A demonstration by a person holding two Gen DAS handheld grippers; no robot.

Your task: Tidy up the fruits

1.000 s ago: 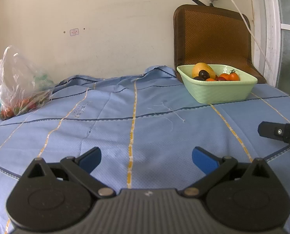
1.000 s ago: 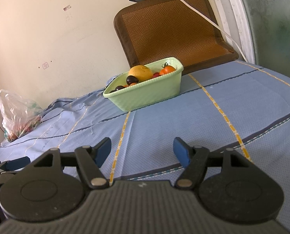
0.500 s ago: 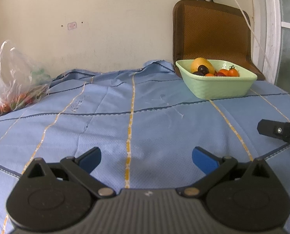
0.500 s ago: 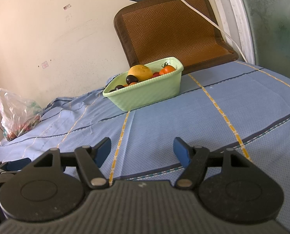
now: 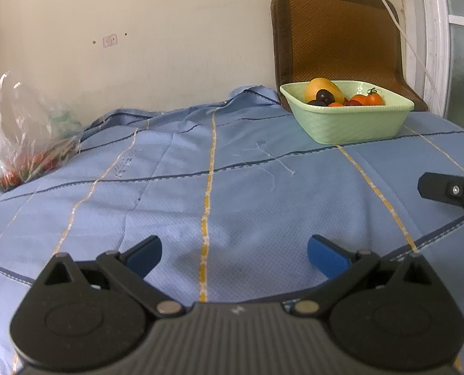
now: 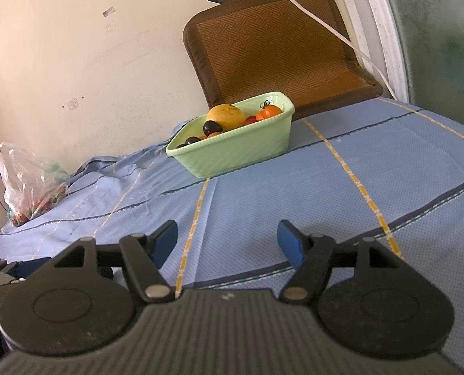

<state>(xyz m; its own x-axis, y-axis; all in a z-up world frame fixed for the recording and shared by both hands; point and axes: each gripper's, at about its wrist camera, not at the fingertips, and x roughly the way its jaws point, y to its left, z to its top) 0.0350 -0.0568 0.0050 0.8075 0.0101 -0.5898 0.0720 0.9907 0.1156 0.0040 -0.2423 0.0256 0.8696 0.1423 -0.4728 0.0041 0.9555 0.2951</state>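
- The left gripper (image 5: 234, 251) hangs low over the blue cloth (image 5: 175, 206), its blue fingers spread wide apart with nothing between them.
- The right gripper (image 6: 227, 239) does the same over its side of the cloth, fingers also apart and empty; one black finger of it shows at the right edge of the left view.
- The fruit sits in a pale green dish (image 6: 232, 153) at the far side of the cloth, just in front of a brown woven mat (image 6: 275, 50) that leans on the wall.
- In the dish lie a large yellow-orange fruit (image 6: 225, 115), a dark round one (image 6: 212, 127) touching its front, and small orange tomatoes (image 6: 269, 111) toward the far end.
- A clear plastic bag (image 5: 29, 137) with red and green contents lies at the far left by the wall, well apart from the dish; what is in it is too blurred to name.
- The step in hand looks like an approach to the dish, with no fruit picked up yet.
- The right gripper faces the dish more squarely, so it is probably the better one to reach in.
- To do this well, it should come in over the near rim rather than at the wall of the dish, which could slide on the loose cloth.
- Small tomatoes and the dark fruit are soft and round; a gentle, centred pinch suits them.
- The big fruit may be too broad for the fingers, so the small ones on top are the safer start.
- The left gripper could steady the dish.
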